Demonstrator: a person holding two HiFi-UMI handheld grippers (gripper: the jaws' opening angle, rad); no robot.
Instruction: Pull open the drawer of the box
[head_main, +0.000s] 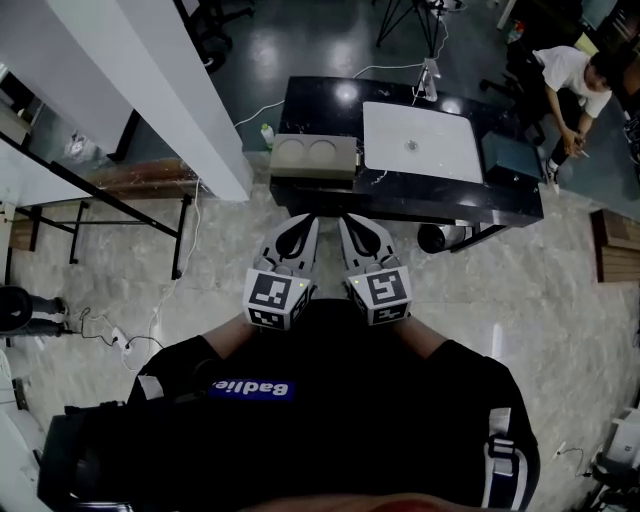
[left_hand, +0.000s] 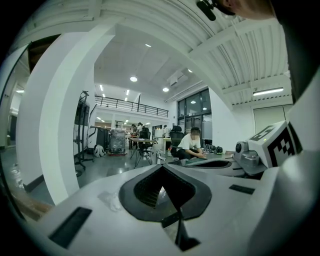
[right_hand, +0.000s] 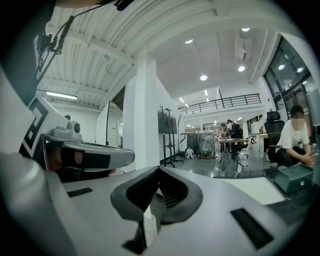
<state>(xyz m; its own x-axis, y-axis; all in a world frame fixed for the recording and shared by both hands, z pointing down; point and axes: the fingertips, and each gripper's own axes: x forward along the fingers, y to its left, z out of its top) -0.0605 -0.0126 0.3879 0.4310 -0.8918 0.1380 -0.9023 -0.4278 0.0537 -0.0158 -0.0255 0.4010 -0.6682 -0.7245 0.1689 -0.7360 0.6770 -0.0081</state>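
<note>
Standing back from the black table (head_main: 320, 102), a person holds the left gripper (head_main: 303, 228) and right gripper (head_main: 352, 228) side by side, both jaws closed on nothing.

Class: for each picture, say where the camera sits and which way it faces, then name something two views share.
Head view: on the person's head, facing steeply down at the black shirt, left gripper, right gripper and black table beyond.
Left gripper view: on the left gripper, facing forward along its shut jaws; right gripper's marker cube at right.
Right gripper view: on the right gripper, forward along its shut jaws; left gripper at left.
Shared: both gripper views show the seated person and white column.
</note>
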